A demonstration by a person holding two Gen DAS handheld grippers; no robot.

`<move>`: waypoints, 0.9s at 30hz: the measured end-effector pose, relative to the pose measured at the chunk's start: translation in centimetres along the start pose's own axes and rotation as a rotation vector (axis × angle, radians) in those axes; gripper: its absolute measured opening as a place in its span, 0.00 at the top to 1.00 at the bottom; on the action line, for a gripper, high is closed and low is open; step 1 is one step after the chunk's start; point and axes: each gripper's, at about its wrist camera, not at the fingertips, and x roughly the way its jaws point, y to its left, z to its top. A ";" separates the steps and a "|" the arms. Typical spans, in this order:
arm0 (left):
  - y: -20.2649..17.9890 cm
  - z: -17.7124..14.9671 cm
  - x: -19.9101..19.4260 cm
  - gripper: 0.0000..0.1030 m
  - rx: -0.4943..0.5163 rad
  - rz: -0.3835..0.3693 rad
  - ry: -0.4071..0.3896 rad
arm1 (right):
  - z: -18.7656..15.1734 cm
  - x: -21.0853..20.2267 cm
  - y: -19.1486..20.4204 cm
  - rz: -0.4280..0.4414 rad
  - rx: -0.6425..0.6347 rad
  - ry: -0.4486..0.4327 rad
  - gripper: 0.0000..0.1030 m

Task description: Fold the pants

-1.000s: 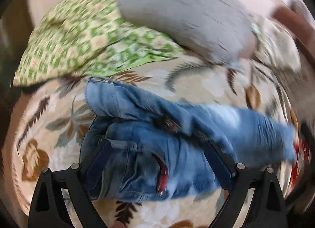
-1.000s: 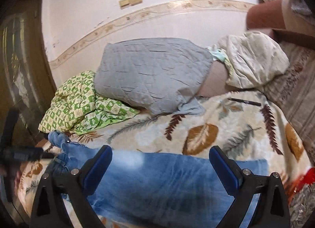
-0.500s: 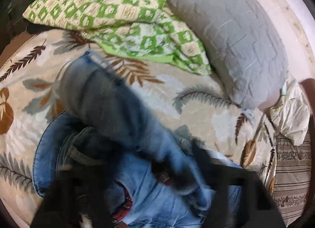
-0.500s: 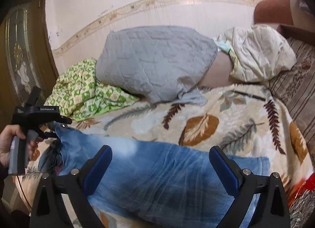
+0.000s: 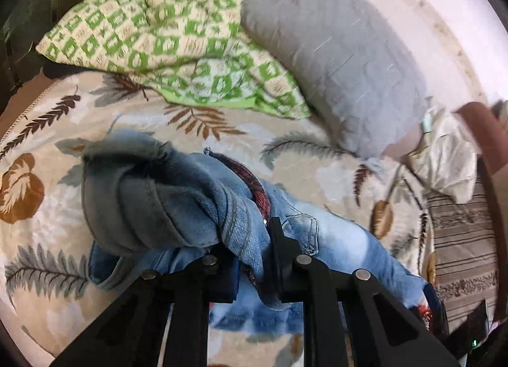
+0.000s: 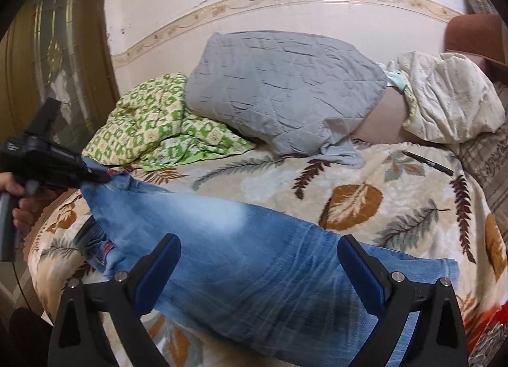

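The pants (image 6: 254,259), faded blue denim with whiskered creases, lie lengthwise across the plush leaf-print blanket (image 6: 355,183), in front of the quilted grey pillow (image 6: 279,91). The left gripper (image 5: 250,240) is closing, its jaws nearly together with a bunched fold of waistband denim pinched between them. The right gripper (image 6: 258,259) stands wide apart above the pant leg, gripping nothing. A crumpled green-checked cloth (image 6: 152,126) lies left of the pillow.
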 end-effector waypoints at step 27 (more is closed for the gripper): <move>7.3 -7.0 -8.1 0.00 0.112 0.167 -0.205 | 0.0 -1.1 -0.7 0.042 0.075 0.021 0.03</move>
